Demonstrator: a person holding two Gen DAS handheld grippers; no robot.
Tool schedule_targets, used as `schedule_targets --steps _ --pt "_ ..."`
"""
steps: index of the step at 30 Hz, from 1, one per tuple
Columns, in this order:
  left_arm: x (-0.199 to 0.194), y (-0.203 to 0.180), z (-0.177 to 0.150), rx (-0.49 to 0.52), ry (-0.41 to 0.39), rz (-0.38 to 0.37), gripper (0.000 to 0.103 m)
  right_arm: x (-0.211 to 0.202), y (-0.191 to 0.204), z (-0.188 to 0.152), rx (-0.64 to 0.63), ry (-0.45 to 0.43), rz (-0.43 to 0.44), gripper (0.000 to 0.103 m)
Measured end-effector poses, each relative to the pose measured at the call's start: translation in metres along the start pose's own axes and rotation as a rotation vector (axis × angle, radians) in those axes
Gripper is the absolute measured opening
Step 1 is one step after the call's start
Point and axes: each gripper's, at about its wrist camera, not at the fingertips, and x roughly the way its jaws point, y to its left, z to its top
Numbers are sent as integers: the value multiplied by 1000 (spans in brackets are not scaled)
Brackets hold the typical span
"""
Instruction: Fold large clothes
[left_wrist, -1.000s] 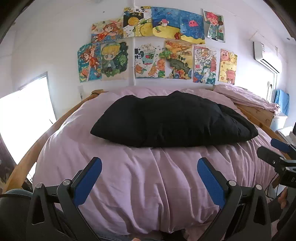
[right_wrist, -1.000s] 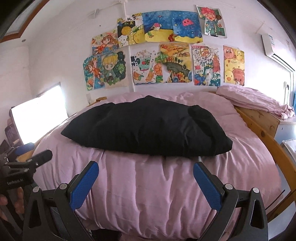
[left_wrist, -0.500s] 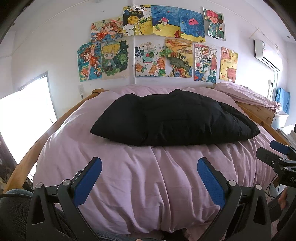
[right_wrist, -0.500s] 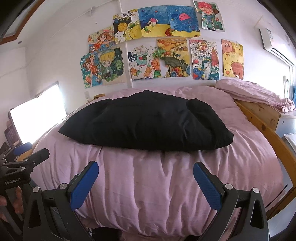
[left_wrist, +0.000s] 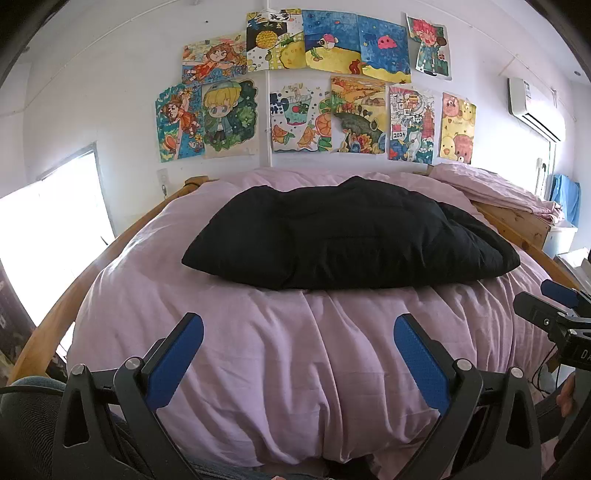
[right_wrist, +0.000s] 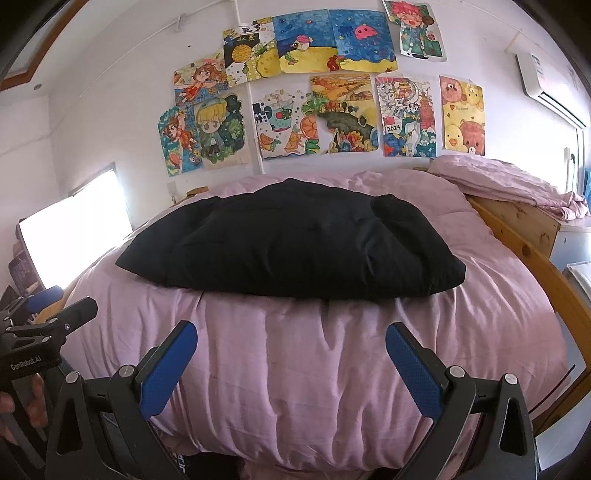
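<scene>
A black padded garment (left_wrist: 347, 236) lay spread across the middle of a bed covered in a pink duvet (left_wrist: 295, 354), its bulk toward the head of the bed and its near hem well short of the foot edge. The left gripper (left_wrist: 298, 354) hung over the foot of the bed with its blue-padded fingers (left_wrist: 175, 362) spread wide and nothing between them; the right gripper (right_wrist: 291, 360) was held the same way beside it, jaws wide apart and empty, its fingers (right_wrist: 413, 369) above wrinkled duvet. Neither gripper touched the garment. Each camera caught the other gripper at the edge of its view, with part of a hand (right_wrist: 22, 402) on a handle. A wooden bed frame (right_wrist: 532, 254) ran along the right edge, where a bundle of folded pink bedding (right_wrist: 506, 181) sat at the head corner. Colourful drawings (left_wrist: 317, 88) covered the white wall behind the headboard, and an air conditioner (left_wrist: 535, 110) was mounted high on the right.
</scene>
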Motion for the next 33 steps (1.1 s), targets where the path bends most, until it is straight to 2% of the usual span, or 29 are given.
schedule_targets --steps 33 --pt "0 4 1 4 1 -3 101 -1 1 2 4 3 -1 103"
